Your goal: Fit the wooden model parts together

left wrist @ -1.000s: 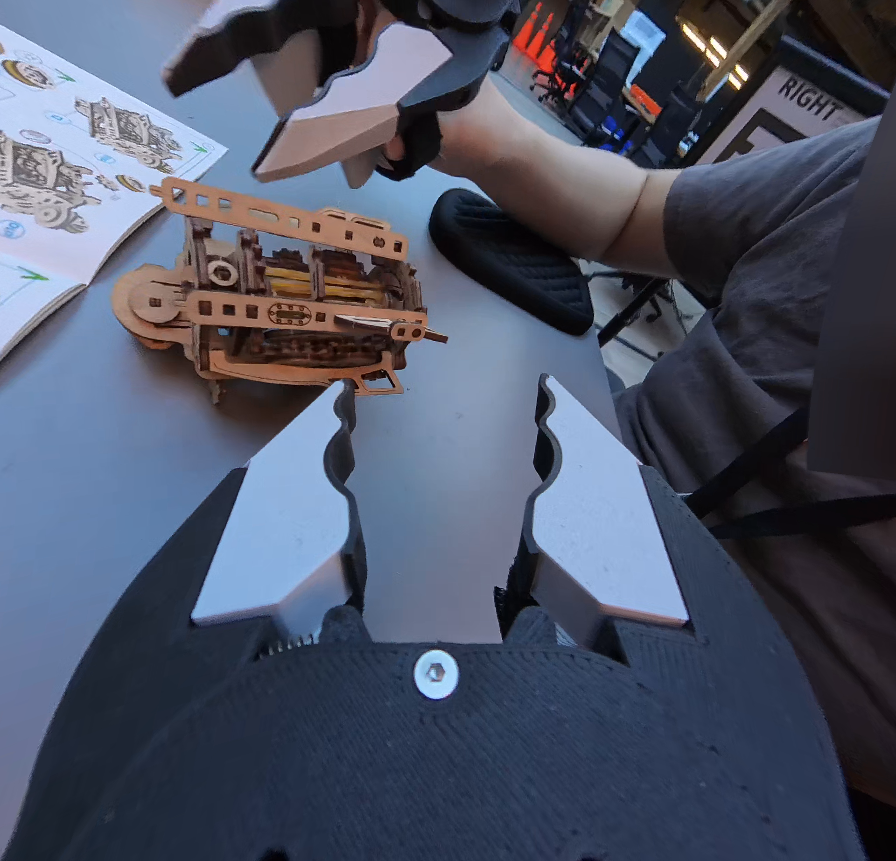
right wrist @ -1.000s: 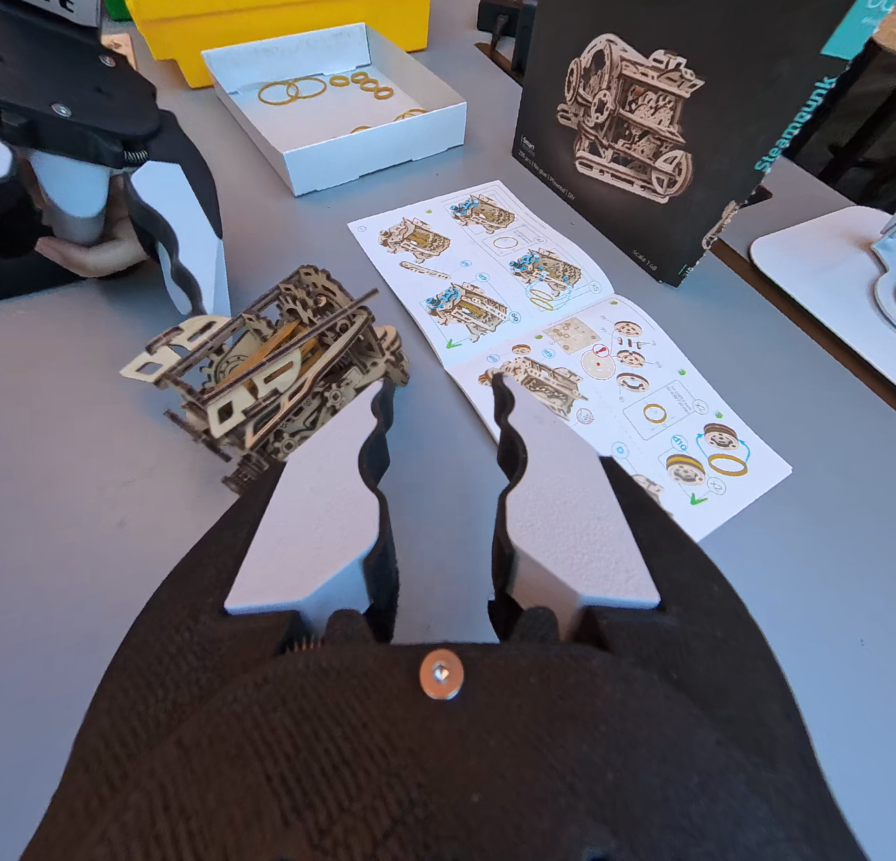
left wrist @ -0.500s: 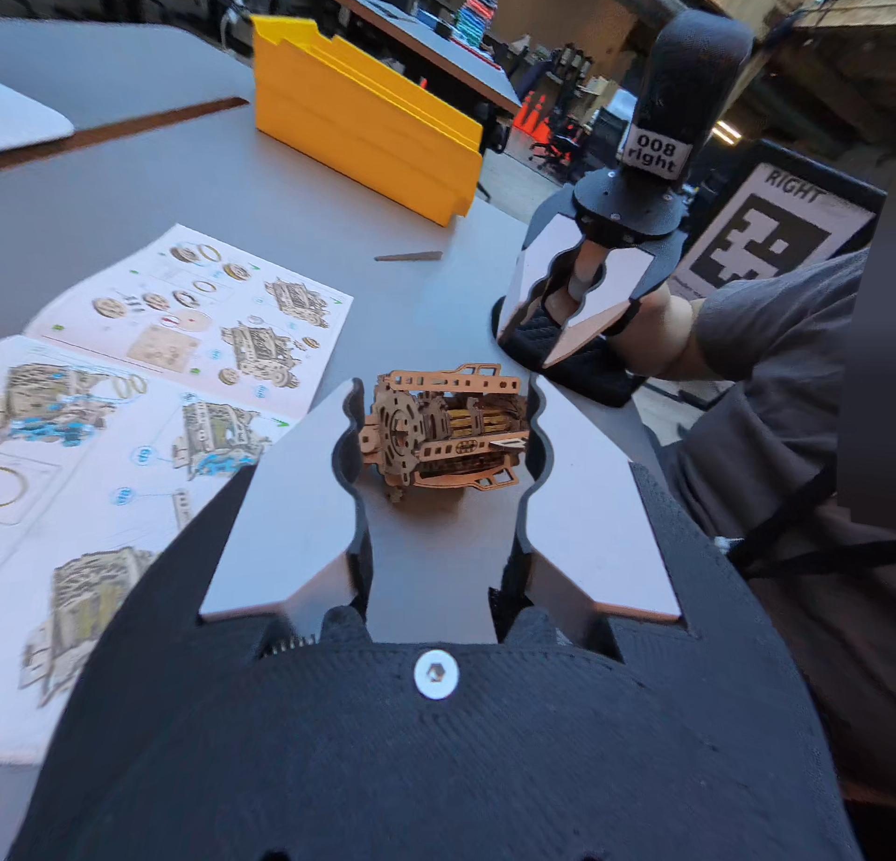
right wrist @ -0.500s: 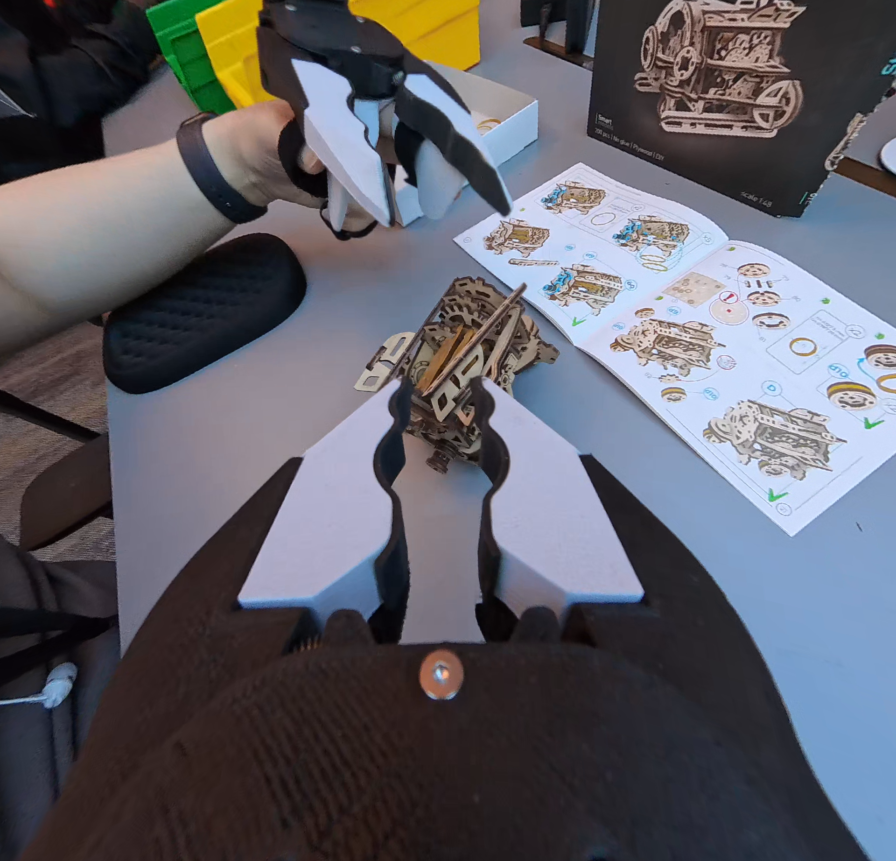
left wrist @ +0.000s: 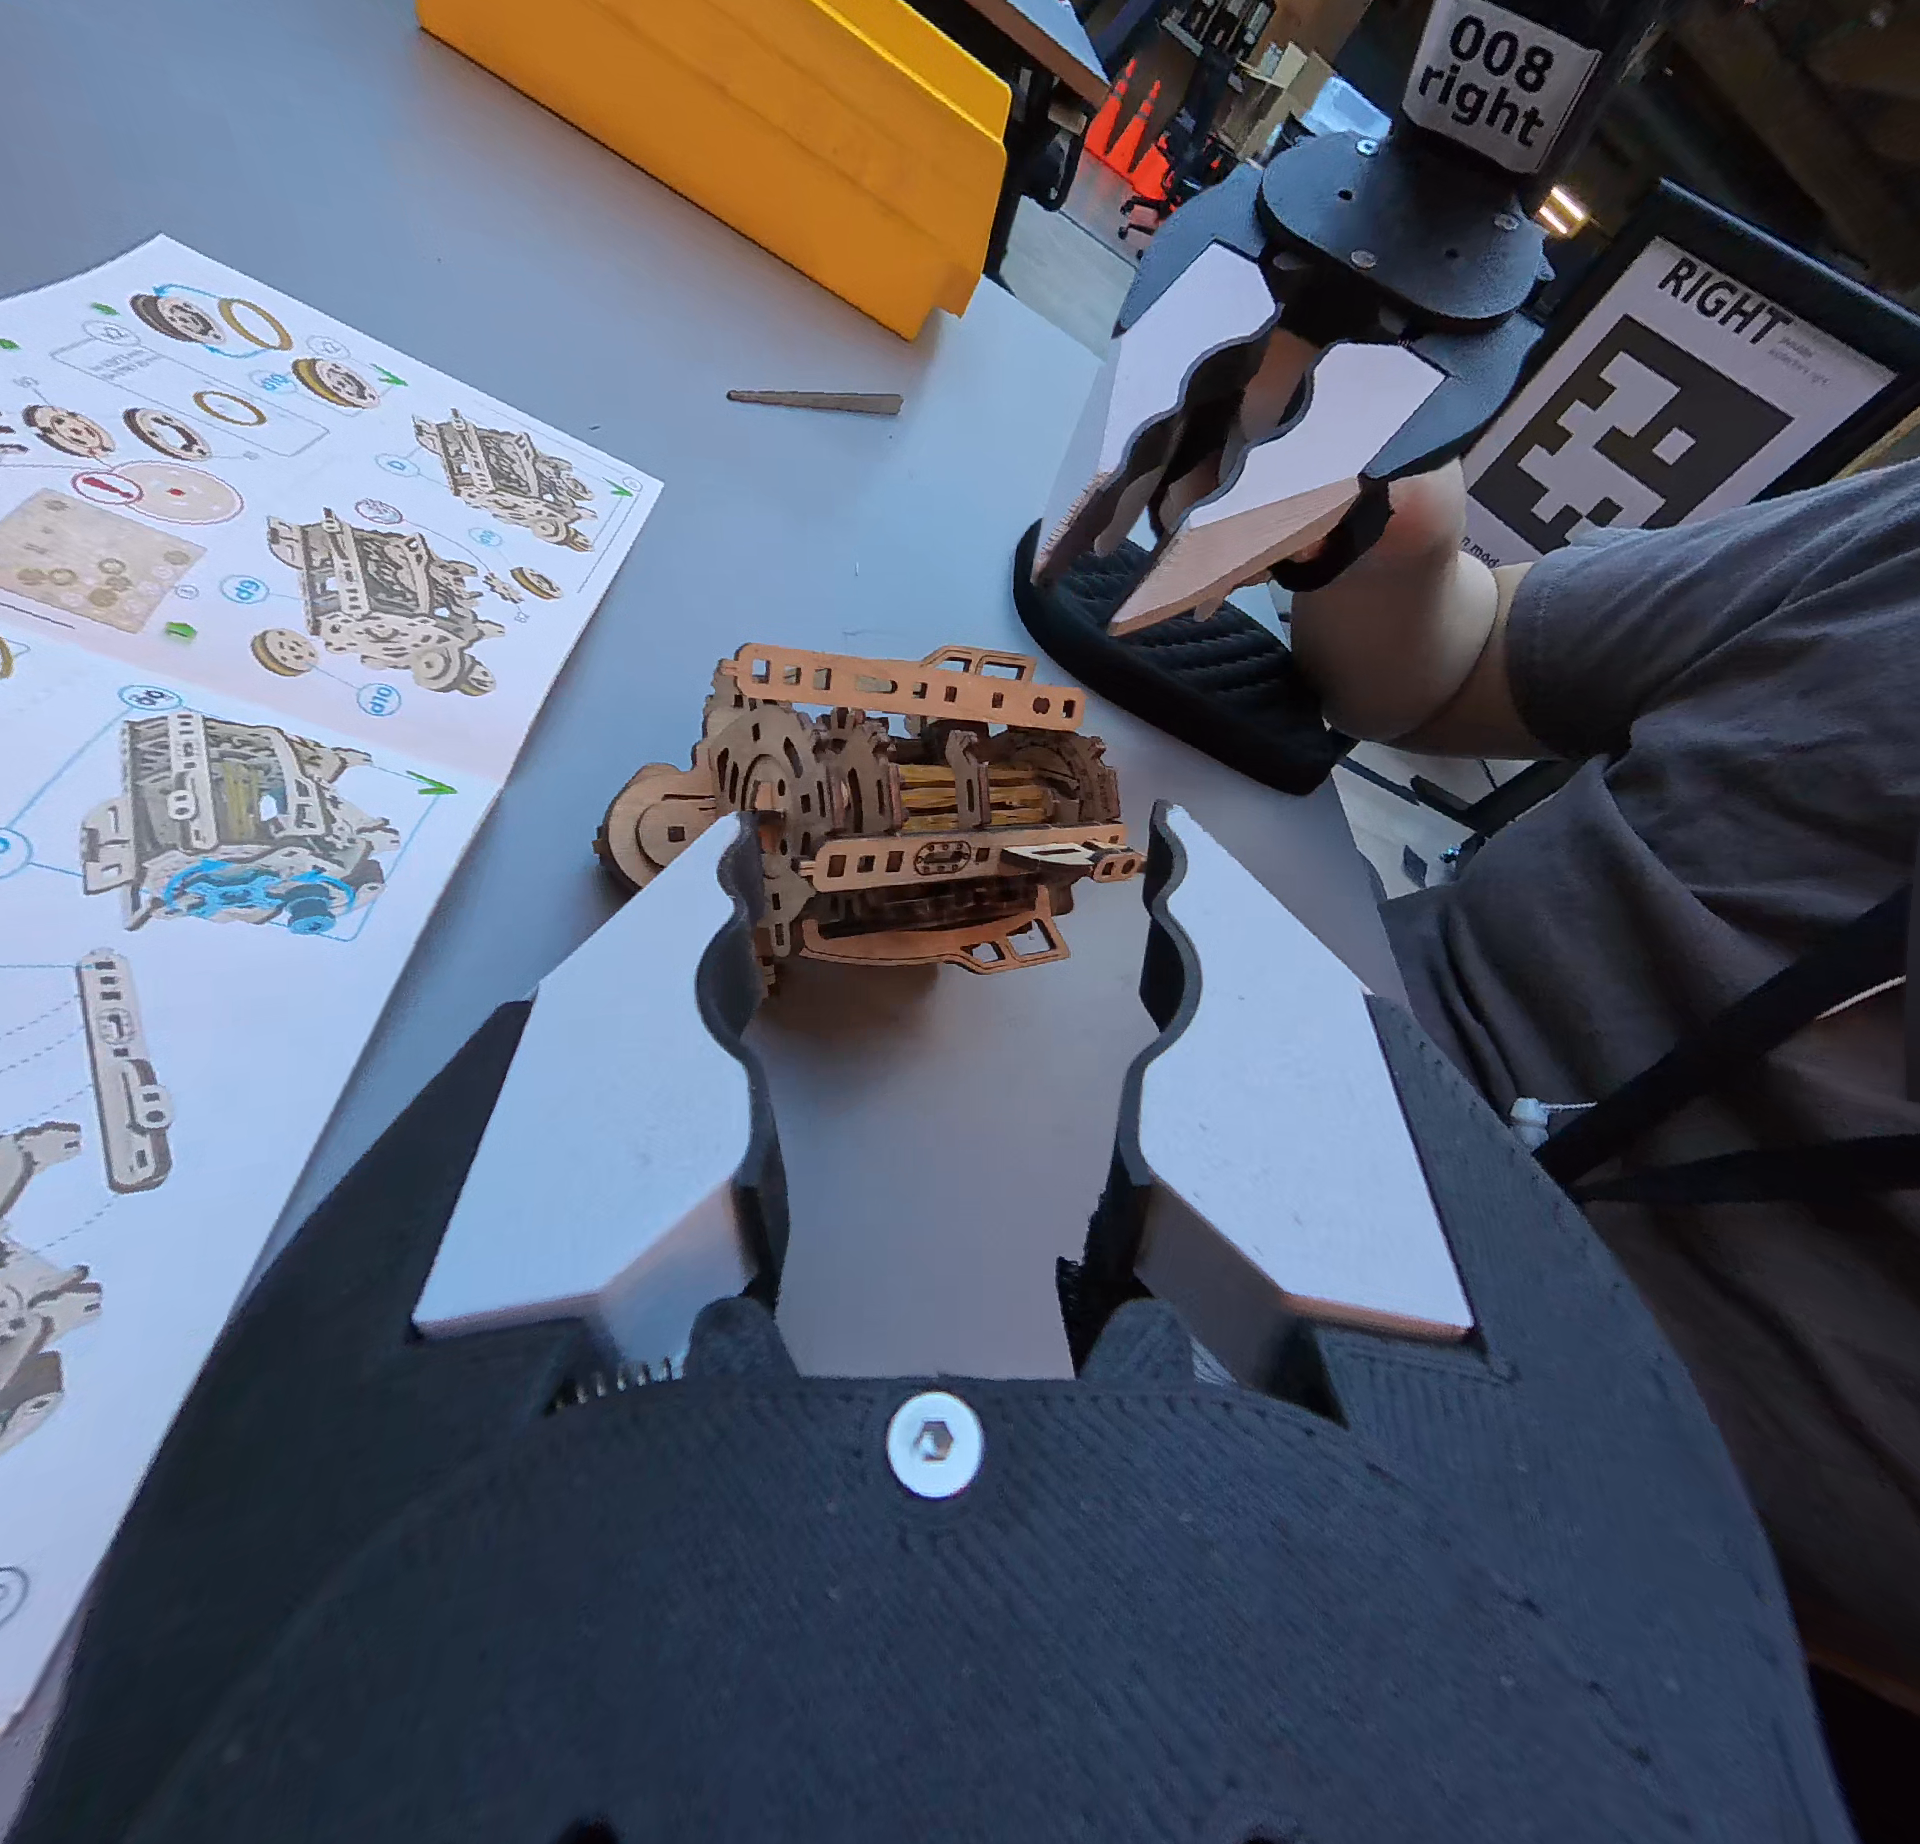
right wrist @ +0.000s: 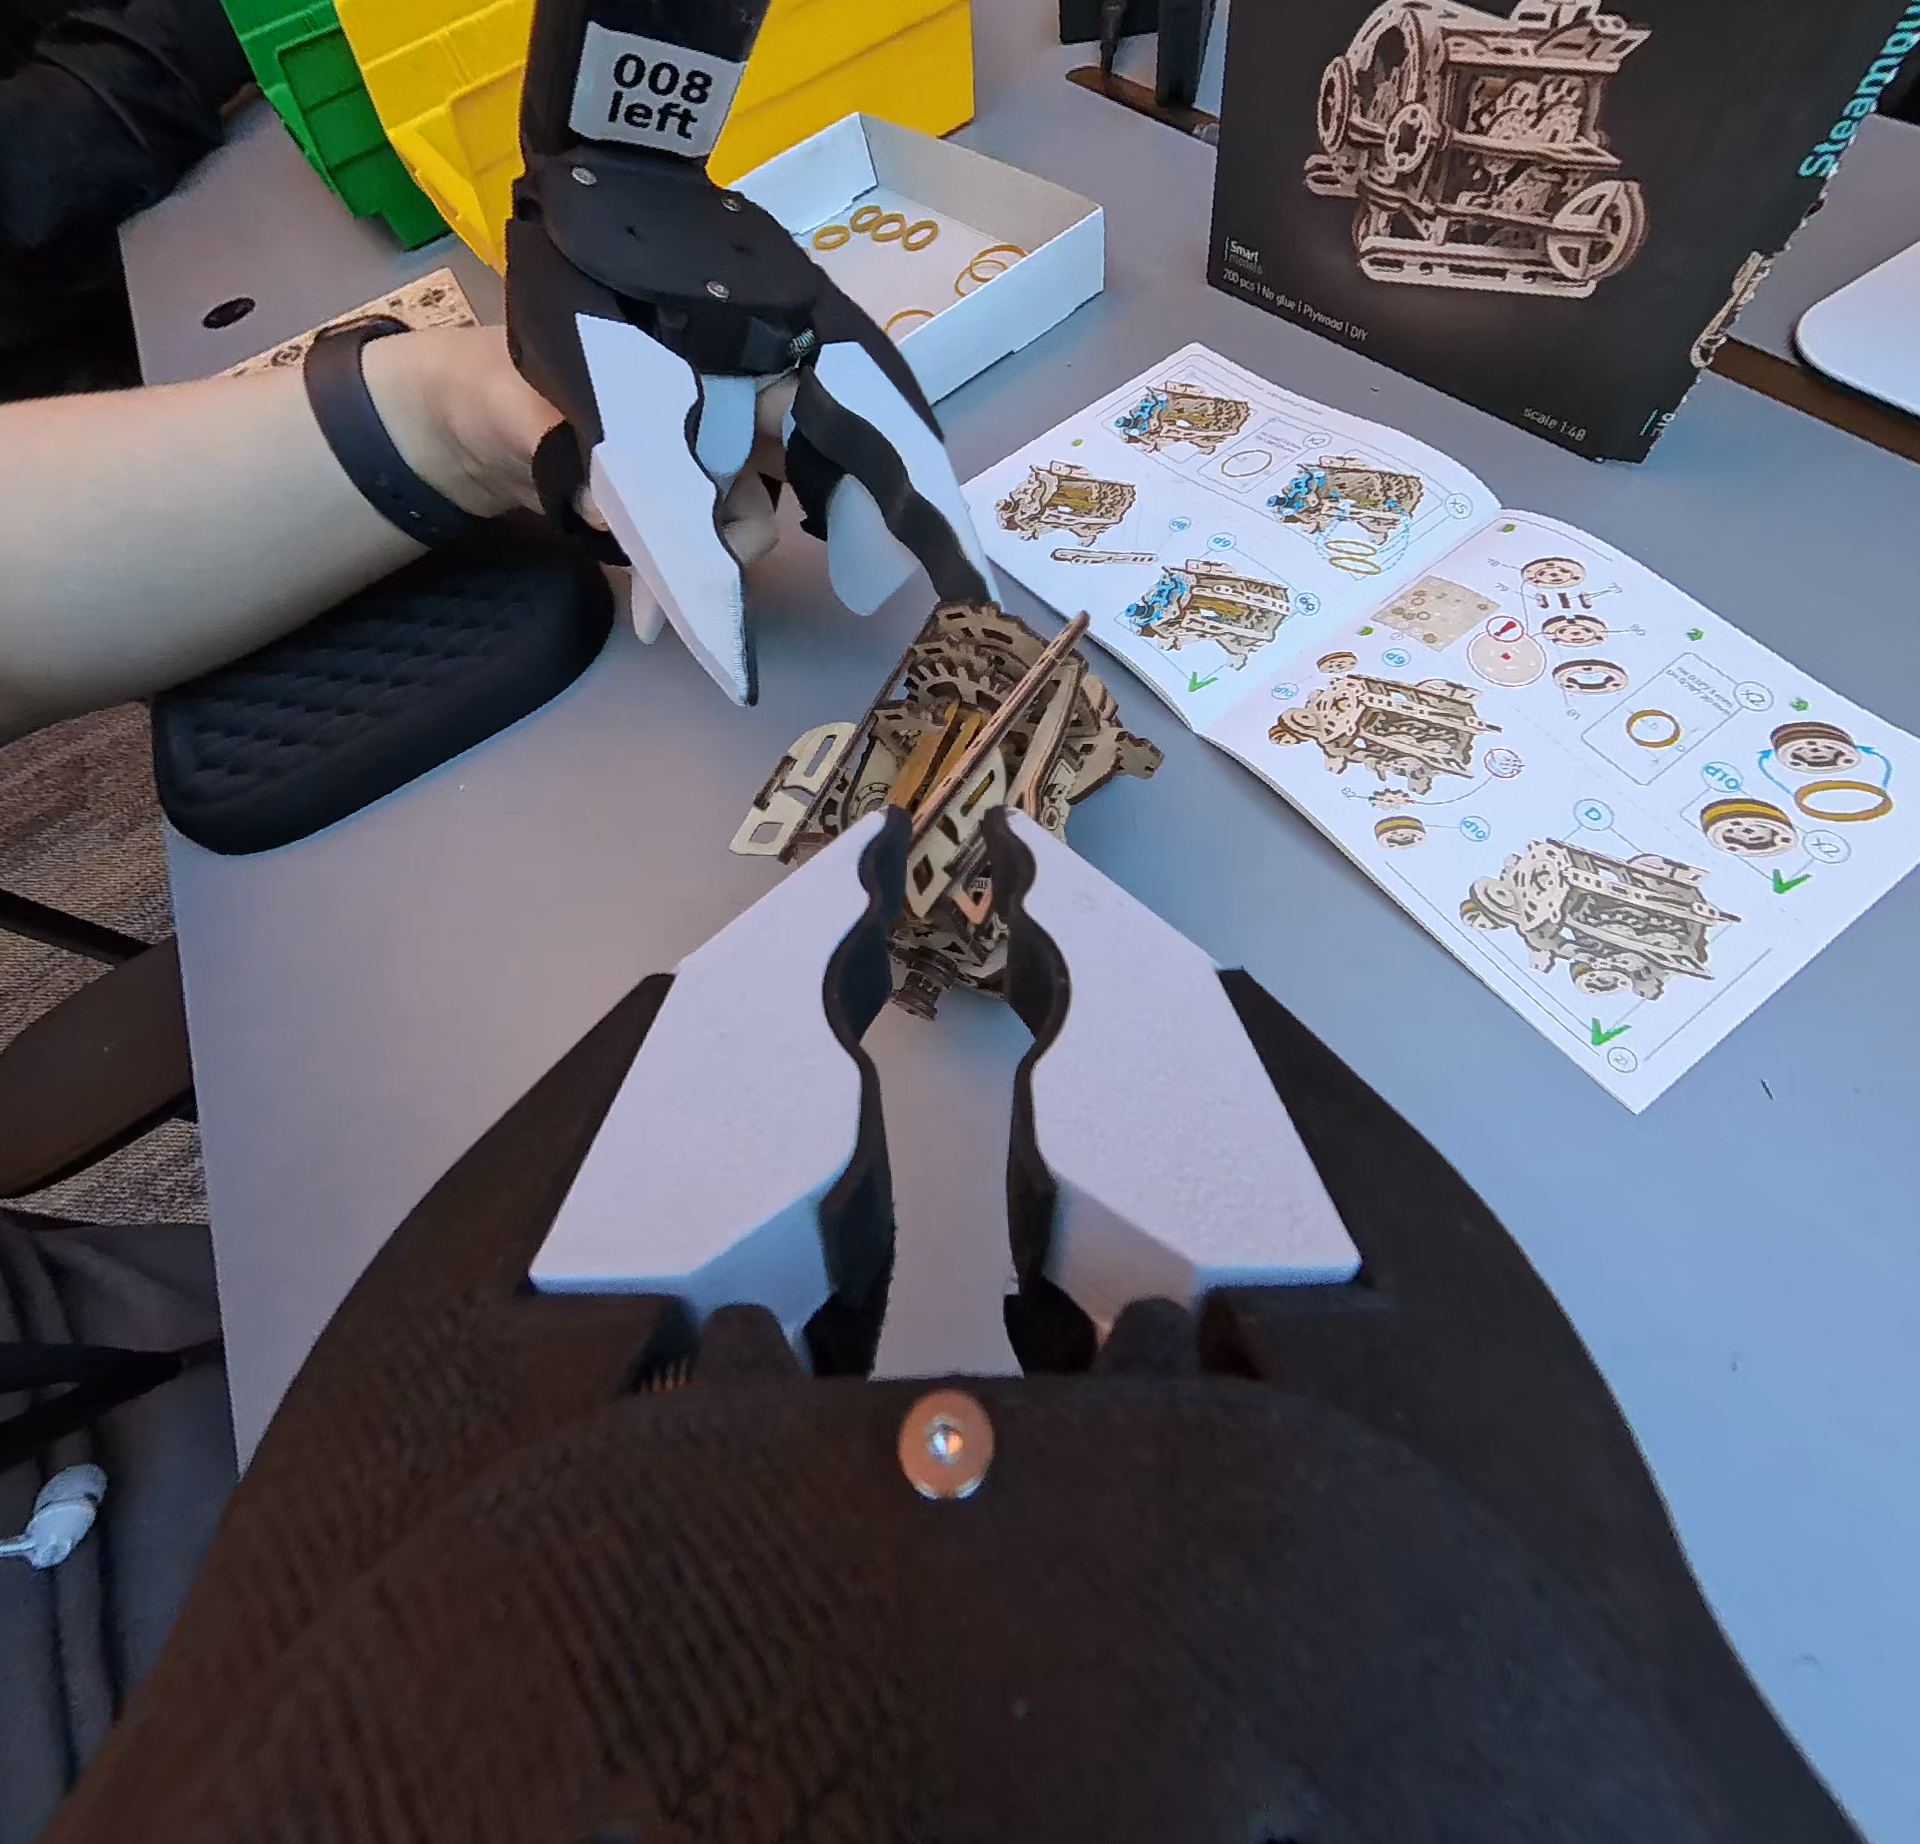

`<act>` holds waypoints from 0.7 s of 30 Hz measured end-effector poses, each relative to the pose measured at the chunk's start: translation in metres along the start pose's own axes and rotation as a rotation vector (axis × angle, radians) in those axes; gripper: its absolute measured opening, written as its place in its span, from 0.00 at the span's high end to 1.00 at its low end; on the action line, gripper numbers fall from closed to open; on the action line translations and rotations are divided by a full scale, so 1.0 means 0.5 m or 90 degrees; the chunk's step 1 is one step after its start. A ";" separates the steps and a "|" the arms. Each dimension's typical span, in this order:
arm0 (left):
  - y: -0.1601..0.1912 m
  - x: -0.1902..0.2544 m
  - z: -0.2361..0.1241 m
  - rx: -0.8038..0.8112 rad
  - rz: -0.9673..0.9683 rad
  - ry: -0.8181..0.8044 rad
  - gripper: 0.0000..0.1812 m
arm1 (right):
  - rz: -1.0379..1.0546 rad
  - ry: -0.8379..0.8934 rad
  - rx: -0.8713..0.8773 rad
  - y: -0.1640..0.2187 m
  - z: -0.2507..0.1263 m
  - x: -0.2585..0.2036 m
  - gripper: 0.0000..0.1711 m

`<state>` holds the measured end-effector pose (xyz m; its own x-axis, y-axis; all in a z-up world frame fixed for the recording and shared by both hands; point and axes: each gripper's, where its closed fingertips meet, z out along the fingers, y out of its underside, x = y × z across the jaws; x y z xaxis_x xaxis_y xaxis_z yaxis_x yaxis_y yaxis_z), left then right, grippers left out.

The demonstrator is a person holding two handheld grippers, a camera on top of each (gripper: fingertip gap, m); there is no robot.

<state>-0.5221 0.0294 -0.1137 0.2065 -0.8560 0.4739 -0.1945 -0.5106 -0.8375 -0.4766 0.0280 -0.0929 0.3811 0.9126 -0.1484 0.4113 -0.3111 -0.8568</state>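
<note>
Model positioning: both grippers converge on the wooden model [left wrist: 883, 807], which rests on the grey table [left wrist: 520, 236] between the open instruction booklet [left wrist: 260, 568] and the black wrist pad [left wrist: 1174, 672].

You hold the left gripper [left wrist: 945, 844] low and level, its jaws spread wide to either side of the model and clamping nothing; this pose probably readies a brace across the model's length. In the right wrist view, the right gripper [right wrist: 945, 838] approaches from the near side with its jaws narrowly apart, framing one end of the model. Contact there cannot be confirmed. Both wrists angle downward toward the model. A loose wooden strip [left wrist: 816, 401] lies far off, near the yellow bin [left wrist: 727, 101], likely awaiting fitting.
</note>
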 end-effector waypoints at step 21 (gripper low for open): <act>0.034 0.079 -0.021 0.089 -0.011 -0.103 0.68 | -0.088 -0.084 0.031 0.024 -0.046 0.023 0.91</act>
<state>-0.5273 -0.0141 -0.1064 0.3620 -0.8177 0.4477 -0.0566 -0.4986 -0.8650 -0.4483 0.0289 -0.0937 0.2108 0.9735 -0.0885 0.4100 -0.1702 -0.8961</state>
